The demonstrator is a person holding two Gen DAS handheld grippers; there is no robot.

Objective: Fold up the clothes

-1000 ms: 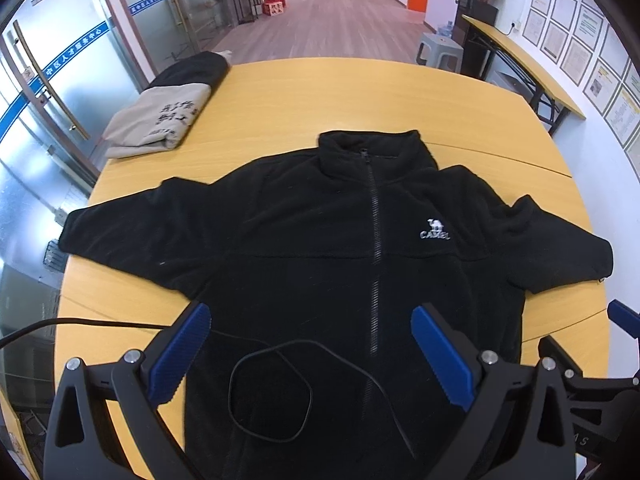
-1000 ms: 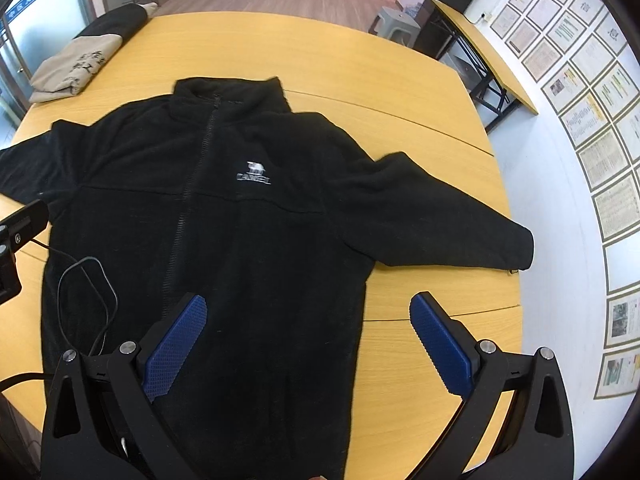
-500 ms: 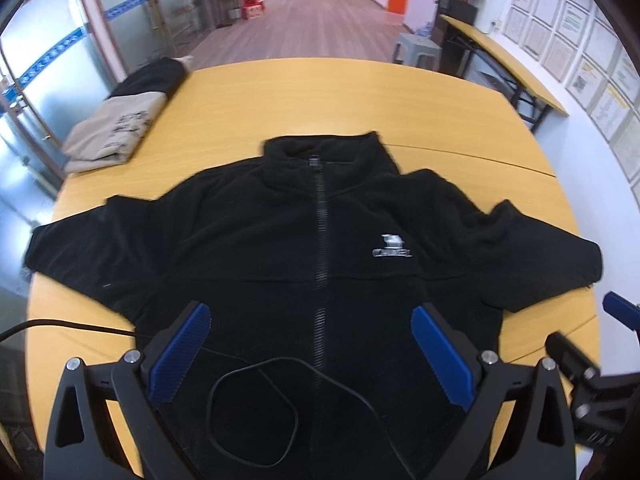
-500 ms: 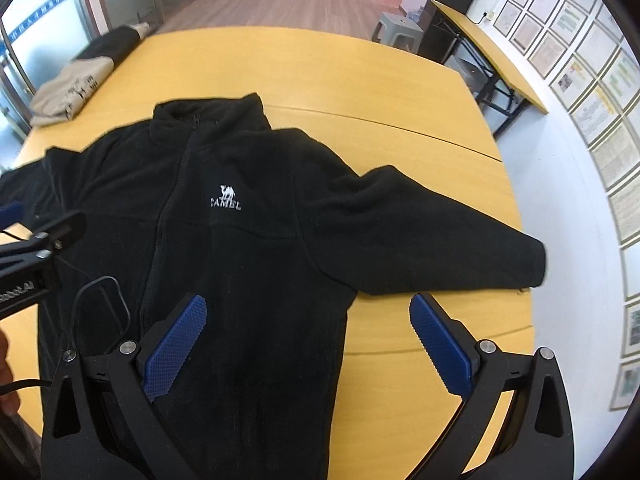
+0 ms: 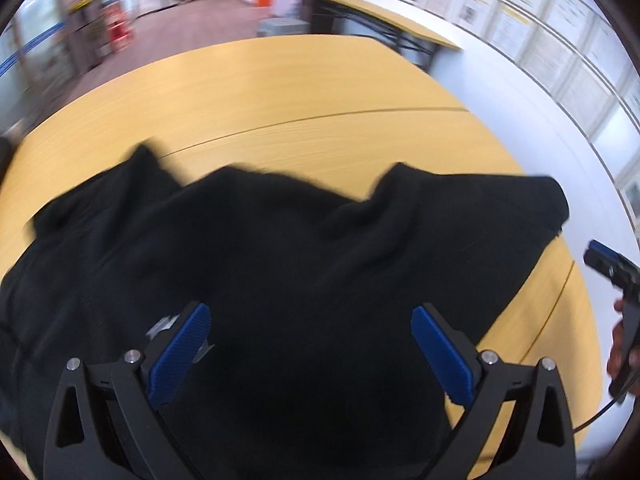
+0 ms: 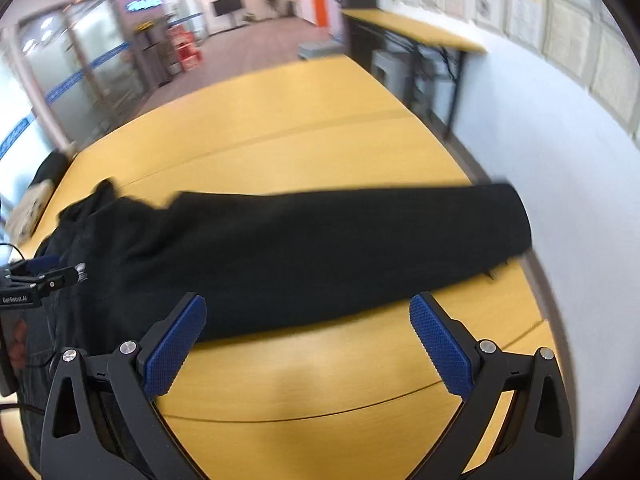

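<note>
A black fleece jacket (image 5: 280,248) lies spread flat on the yellow wooden table (image 5: 280,92). My left gripper (image 5: 310,354) is open and empty, low over the jacket's body. My right gripper (image 6: 308,344) is open and empty, over bare table just in front of the jacket's right sleeve (image 6: 340,240), which stretches to the table's right edge. The sleeve's cuff (image 6: 512,220) lies at that edge. The left gripper also shows at the left edge of the right wrist view (image 6: 36,276). Both views are blurred.
Folded beige and black clothes (image 6: 32,200) lie at the table's far left corner. The table's right edge (image 6: 540,280) runs close along a white wall. A narrow side table (image 6: 412,36) stands further back by the wall. A thin black cable (image 5: 596,416) hangs at the right.
Both grippers have swung right and dropped lower towards the jacket's right side. The left one is now close over the body, the right one close to the right sleeve. Both stay open.
</note>
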